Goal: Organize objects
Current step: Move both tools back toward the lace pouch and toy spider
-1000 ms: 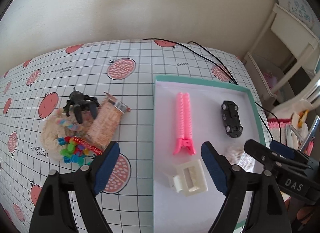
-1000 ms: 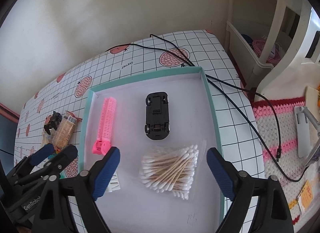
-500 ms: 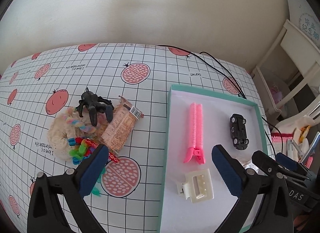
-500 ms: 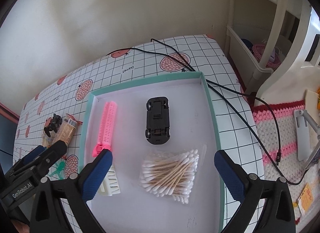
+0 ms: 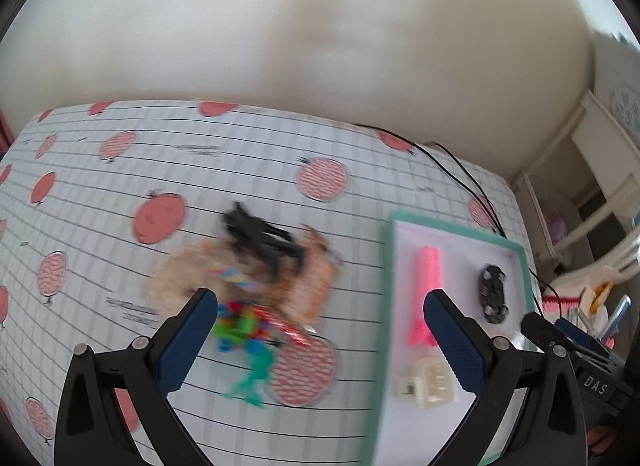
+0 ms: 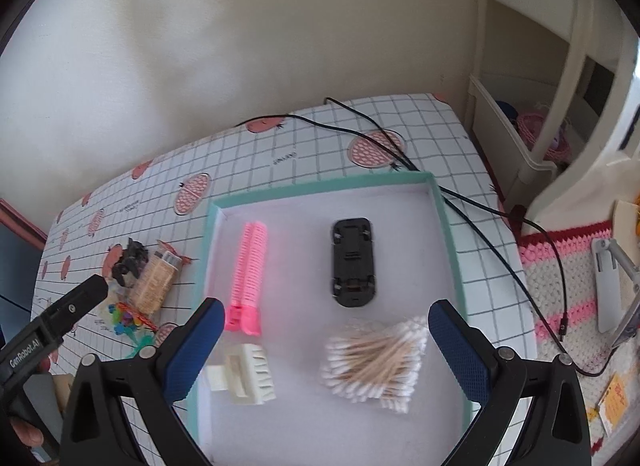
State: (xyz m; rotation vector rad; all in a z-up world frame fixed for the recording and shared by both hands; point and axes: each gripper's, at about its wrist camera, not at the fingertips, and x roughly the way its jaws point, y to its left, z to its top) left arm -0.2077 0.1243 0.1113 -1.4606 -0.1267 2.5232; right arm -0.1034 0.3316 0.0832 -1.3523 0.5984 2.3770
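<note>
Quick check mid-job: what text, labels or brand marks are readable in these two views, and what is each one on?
"GenRobot.AI": on the left gripper body, seen from the right wrist.
"DAS": on the right gripper body, seen from the left wrist; the rest is cut off.
Small black print on the tablecloth: too small to read.
Snack packet label: unreadable.

Table (image 6: 460, 153): white, black grid, pink fruit prints; tray (image 6: 320, 185): teal rim, white floor; hair clip (image 6: 250, 266): pink; toy car (image 6: 352, 262): black; claw clip (image 6: 244, 374): cream
</note>
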